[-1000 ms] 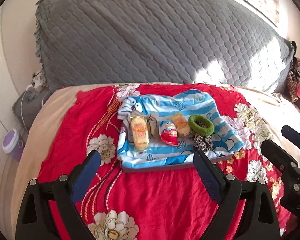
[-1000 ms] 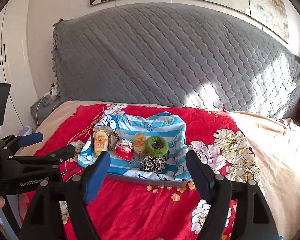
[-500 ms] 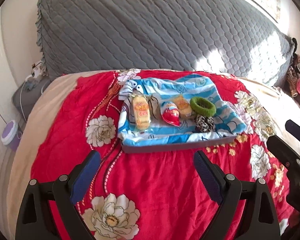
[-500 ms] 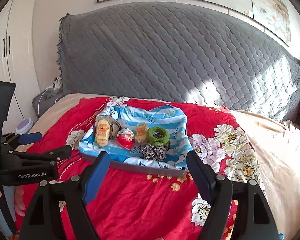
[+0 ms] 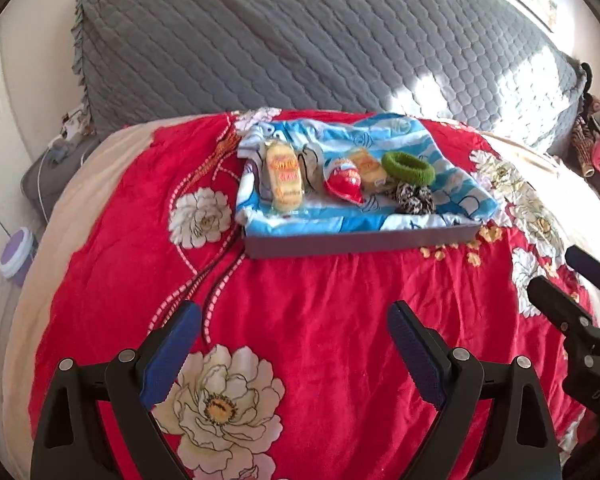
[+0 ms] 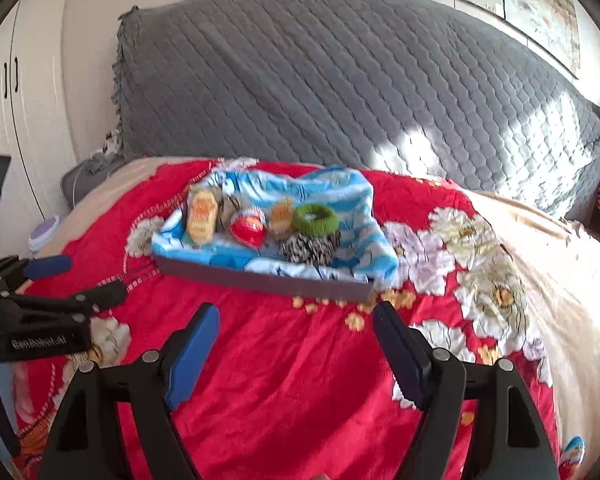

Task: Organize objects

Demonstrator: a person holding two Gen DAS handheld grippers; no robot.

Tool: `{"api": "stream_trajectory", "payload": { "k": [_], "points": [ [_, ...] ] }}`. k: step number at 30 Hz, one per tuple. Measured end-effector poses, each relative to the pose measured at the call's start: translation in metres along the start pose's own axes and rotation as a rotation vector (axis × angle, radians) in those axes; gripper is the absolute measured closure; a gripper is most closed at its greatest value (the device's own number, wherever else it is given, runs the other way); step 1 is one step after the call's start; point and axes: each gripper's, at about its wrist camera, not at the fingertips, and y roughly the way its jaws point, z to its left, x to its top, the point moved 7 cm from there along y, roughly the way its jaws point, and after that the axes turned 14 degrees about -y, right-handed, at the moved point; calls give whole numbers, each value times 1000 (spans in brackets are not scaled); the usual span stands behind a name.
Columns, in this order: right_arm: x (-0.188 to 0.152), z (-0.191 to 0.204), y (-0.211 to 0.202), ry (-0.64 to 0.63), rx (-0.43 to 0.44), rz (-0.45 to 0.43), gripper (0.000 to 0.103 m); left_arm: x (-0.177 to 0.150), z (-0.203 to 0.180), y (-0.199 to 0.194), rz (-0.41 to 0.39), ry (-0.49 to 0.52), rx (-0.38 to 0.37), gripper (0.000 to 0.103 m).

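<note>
Where the left wrist view looks down along its own fingers, the left gripper (image 5: 294,326) stands wide open with nothing between its blue pads, hanging over a broad bare stretch of the red floral bedspread (image 5: 320,320). Beyond that open cloth lies the grey tray (image 5: 360,242), its near wall facing the camera and a blue striped cloth (image 5: 452,188) draped inside it. On the cloth sit, from left to right, a yellow snack packet (image 5: 285,182), a red egg-shaped packet (image 5: 345,180), a smaller yellow packet (image 5: 370,168), a green hair tie (image 5: 408,167) and, just in front of it, a leopard-print scrunchie (image 5: 414,199). The other gripper shows at the right edge, well clear of the tray. A grey quilted headboard (image 5: 300,40) rises behind the bed.

In the right wrist view, somewhat blurred, the right gripper (image 6: 296,330) is likewise wide open and empty, its fingertips just short of the tray's near wall (image 6: 268,282). The same five items lie in a row on the cloth. Red bedspread lies free to the tray's left and right, and the bed's beige edge (image 6: 572,280) falls away on the right. The left gripper juts in from the left margin, near the tray's left corner but apart from it.
</note>
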Motion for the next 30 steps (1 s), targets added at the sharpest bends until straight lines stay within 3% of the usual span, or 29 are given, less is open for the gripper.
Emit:
{"api": "stream_trajectory", "payload": {
  "k": [5, 13, 30],
  "points": [
    [-21, 1, 10, 16, -9, 39, 21, -14, -1, 10, 18, 9, 4, 9],
    [-44, -1, 22, 34, -40, 82, 7, -29, 2, 23, 46, -1, 6, 9],
    [-66, 0, 33, 50, -28, 98, 3, -46, 10, 33, 59, -12, 12, 9]
  ]
}}
